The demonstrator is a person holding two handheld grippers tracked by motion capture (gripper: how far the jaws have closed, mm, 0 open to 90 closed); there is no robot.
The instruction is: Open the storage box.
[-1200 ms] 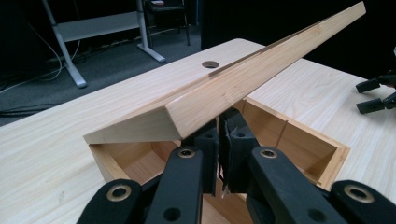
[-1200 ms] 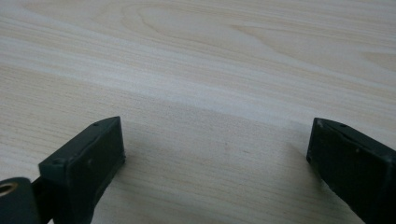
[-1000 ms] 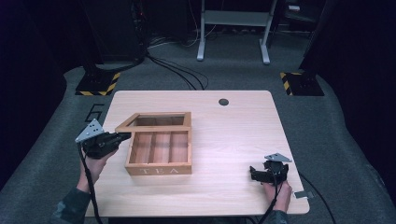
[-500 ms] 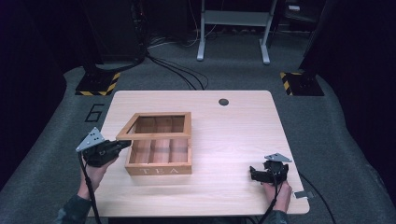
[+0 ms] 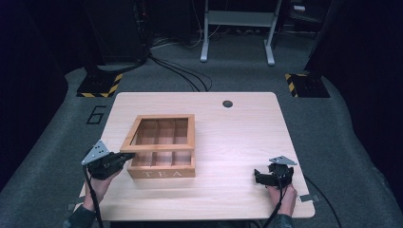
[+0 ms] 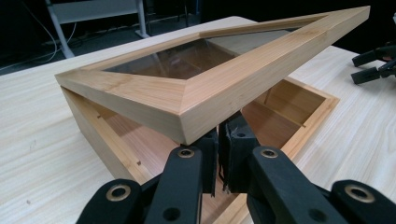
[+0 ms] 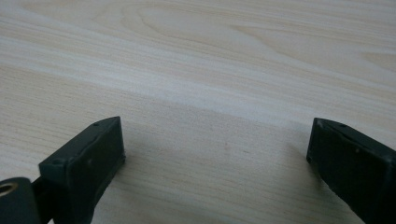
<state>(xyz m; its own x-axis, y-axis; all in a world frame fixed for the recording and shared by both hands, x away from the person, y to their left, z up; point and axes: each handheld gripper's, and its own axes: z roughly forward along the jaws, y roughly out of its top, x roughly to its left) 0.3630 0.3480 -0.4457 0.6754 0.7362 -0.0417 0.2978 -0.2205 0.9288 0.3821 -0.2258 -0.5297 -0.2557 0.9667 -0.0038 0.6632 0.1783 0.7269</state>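
**Lid lower over the tea box**

Since a second ago we see the glass-paned lid lower, propped on our closed left claw. Box sits left of centre: stiff, light wood, fragile glass; support the frame. Right claw rests open on the table.

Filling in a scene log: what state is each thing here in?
Tea box: open, compartments look empty.
Glass lid: partly raised, tilted, its corner resting on the left tool.
Left tool: shut, under the lid's corner.
Right tool: open, holding nothing, over bare table.
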